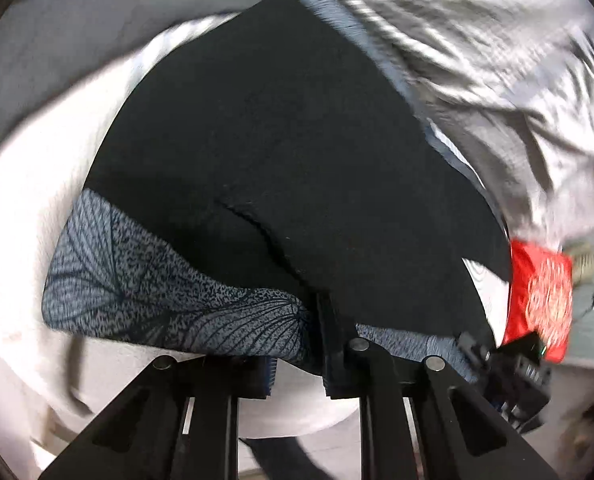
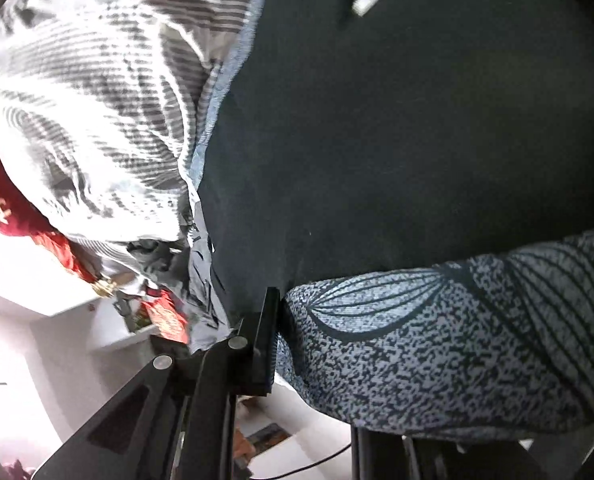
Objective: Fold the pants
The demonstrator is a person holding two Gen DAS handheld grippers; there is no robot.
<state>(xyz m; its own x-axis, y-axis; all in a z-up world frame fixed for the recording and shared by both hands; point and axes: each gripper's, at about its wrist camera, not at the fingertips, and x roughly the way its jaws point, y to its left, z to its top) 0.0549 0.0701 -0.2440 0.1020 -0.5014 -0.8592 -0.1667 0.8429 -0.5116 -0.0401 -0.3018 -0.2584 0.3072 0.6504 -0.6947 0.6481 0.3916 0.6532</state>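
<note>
The black pants (image 1: 281, 152) are lying spread across the bed, their near edge being gripped at two places. The left gripper (image 1: 309, 344) is holding its fingers clamped together on that hem where it overlaps a blue-grey leaf-patterned cloth (image 1: 145, 276). The right gripper (image 2: 275, 344) is likewise pinching shut on the pants' (image 2: 397, 140) edge, right where the dark fabric is meeting the same patterned cloth (image 2: 437, 344); only one of its fingers (image 2: 265, 340) is showing clearly, the other being hidden under the cloth. Along the pants' far side a crumpled grey-and-white striped blanket (image 1: 477, 48) is crowding the edge, leaving little room there. To the left, bare white bedsheet (image 1: 29, 208) is lying open. Past the bed's corner a red bag (image 1: 545, 300) is sitting, with white furniture (image 2: 57, 340) and pale floor below
</note>
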